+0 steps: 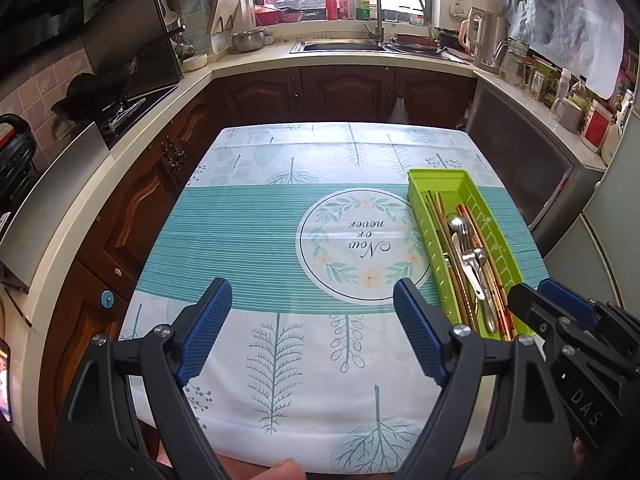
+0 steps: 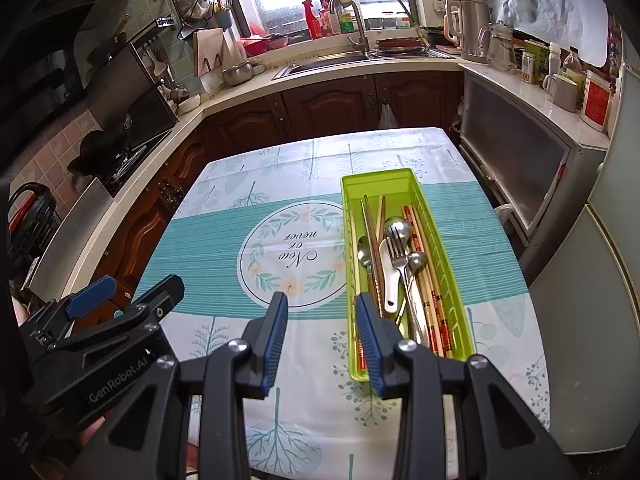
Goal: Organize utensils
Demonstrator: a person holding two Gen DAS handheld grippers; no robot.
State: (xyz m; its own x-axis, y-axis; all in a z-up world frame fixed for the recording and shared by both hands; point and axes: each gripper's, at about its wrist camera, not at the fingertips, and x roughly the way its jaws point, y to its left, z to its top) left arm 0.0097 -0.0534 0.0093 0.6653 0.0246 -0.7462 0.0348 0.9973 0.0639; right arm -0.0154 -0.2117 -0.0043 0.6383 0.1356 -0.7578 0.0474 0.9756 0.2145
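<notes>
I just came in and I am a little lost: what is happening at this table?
A person holds a tool in each hand over a table in a kitchen. A green tray already holds spoons, a fork and chopsticks. The left tool and the right tool are both open and empty, hovering near the tray's near end.

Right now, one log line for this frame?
left gripper: open, empty | right gripper: open, empty | utensils: in green tray | tablecloth
</notes>
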